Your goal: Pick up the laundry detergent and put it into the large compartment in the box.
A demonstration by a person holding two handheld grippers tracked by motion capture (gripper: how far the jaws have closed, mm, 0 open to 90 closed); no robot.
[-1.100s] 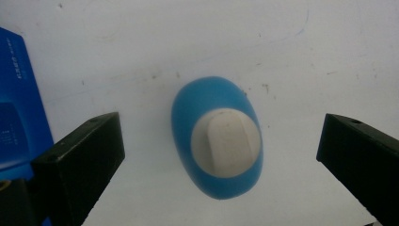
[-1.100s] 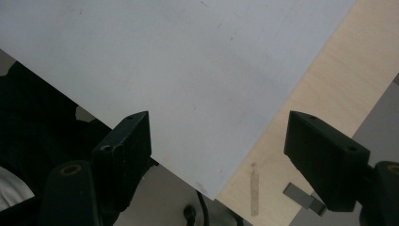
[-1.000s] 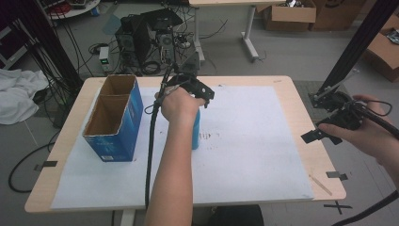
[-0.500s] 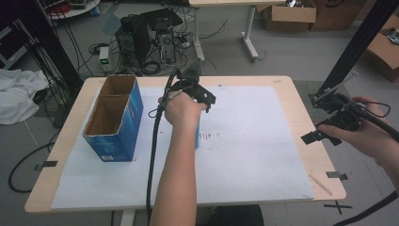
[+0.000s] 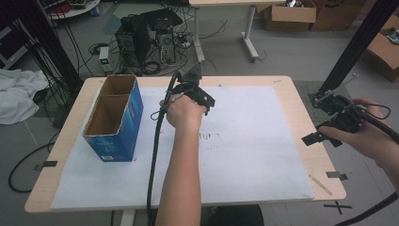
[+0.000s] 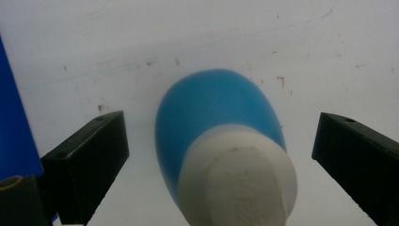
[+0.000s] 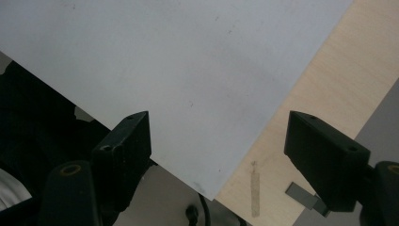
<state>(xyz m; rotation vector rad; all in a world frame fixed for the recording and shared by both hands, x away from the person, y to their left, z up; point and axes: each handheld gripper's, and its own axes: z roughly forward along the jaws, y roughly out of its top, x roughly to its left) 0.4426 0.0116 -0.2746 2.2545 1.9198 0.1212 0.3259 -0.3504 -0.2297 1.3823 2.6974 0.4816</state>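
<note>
The left claw (image 6: 221, 155) hangs directly above a blue, rounded plastic bottle with a white cap (image 6: 221, 141), its jaws spread wide on either side of the cap and touching nothing. Seen down the claw's own view, the bottle stands upright on the white paper sheet (image 5: 254, 141) that covers the pale wooden counter (image 5: 306, 113), so its long axis runs straight up toward the claw; a descent would likely bring the jaws around the cap or the shoulder just below. The body looks smooth and glossy, swelling to an oval; the cap is matt, with flattened sides. Just to the left stands a tall blue cardboard box (image 5: 115, 120), open at the top and split into two compartments. The right claw (image 5: 331, 125), likewise wide open and empty, is held off the counter's right edge, well apart from the bottle.
</note>
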